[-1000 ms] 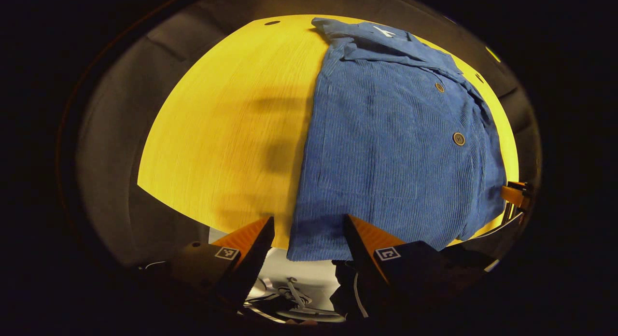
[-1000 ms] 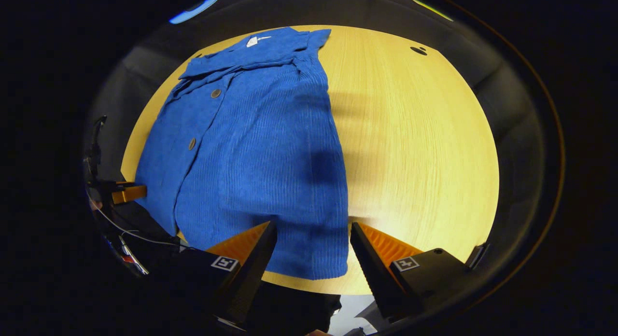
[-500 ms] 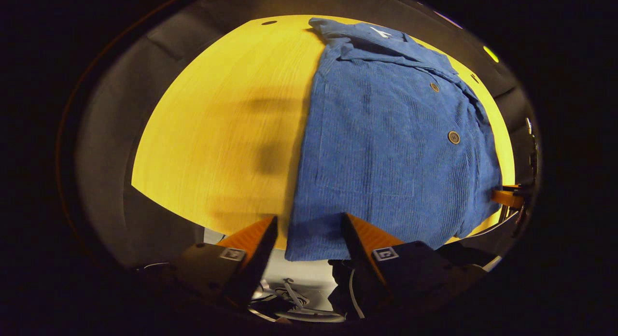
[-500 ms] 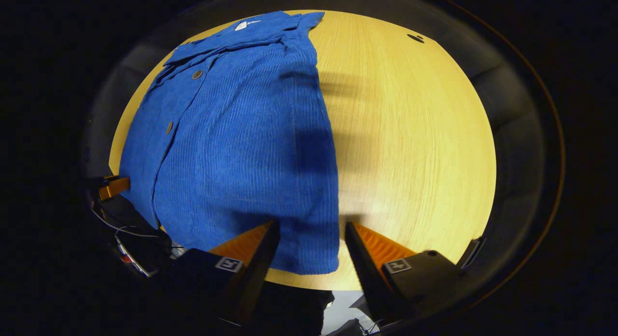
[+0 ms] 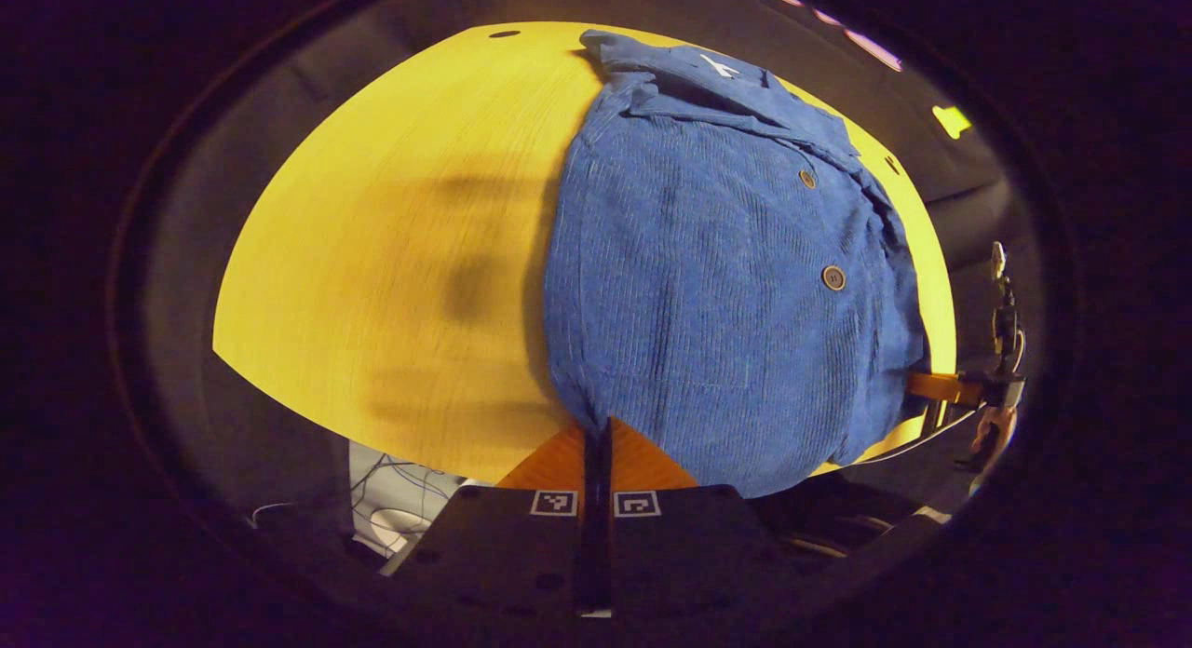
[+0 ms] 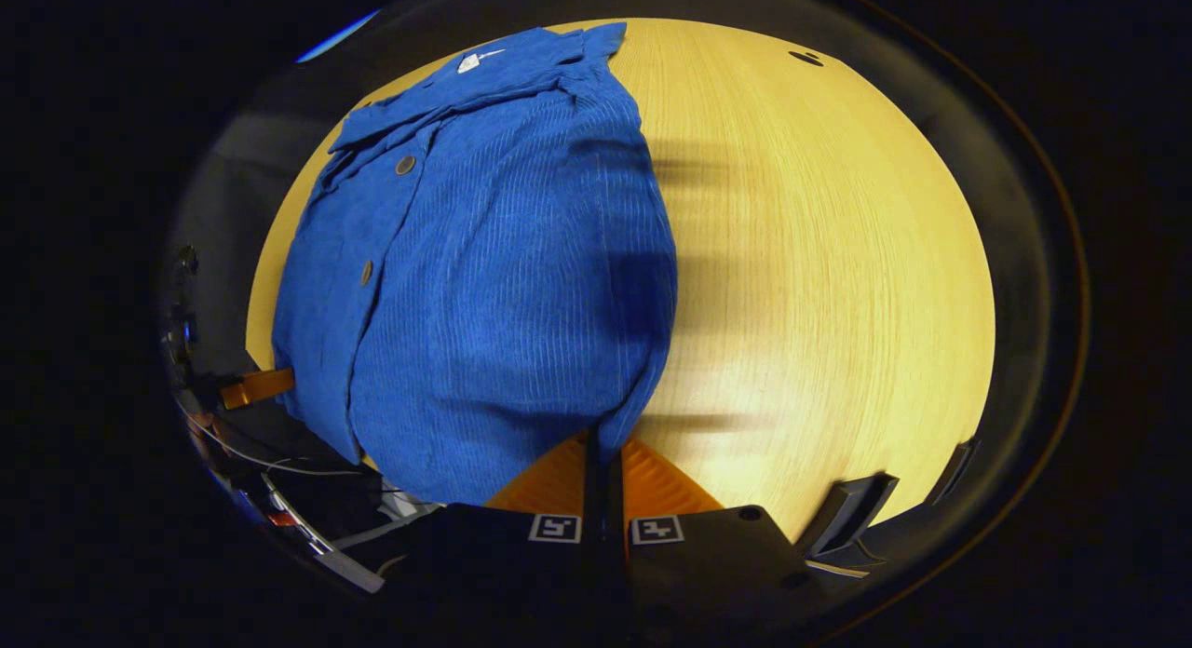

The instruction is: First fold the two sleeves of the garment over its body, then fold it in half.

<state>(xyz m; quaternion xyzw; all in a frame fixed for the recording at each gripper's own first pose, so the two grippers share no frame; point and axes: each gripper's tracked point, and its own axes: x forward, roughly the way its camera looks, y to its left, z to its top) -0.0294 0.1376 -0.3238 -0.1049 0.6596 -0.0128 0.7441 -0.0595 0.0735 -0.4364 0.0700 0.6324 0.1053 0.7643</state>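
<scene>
On the yellow tabletop [image 5: 372, 257], my blue shirt [image 5: 726, 285] lies flat with its collar toward the far edge and its hem at the near edge, where both my claws have hold of it. My left claw [image 5: 597, 434] is pressed together on the hem's left corner, both fingers pinching the ribbed cloth so that the fabric puckers up around them. My right claw [image 6: 603, 443] is likewise closed on the hem's right corner, the cloth gathered into a rounded bulge just above its fingers. Seen from the right gripper view, the shirt [image 6: 494, 276] covers the left half of the tabletop [image 6: 819, 257], its sides lying in straight edges with no sleeve sticking out past them. A row of buttons [image 5: 833, 277] runs down the front placket, and a white tag [image 5: 717, 66] sits inside the collar. Dark shadows fall on the bare wood beside the shirt. Cables [image 5: 391, 480] lie on the floor below the near edge in the left gripper view.
</scene>
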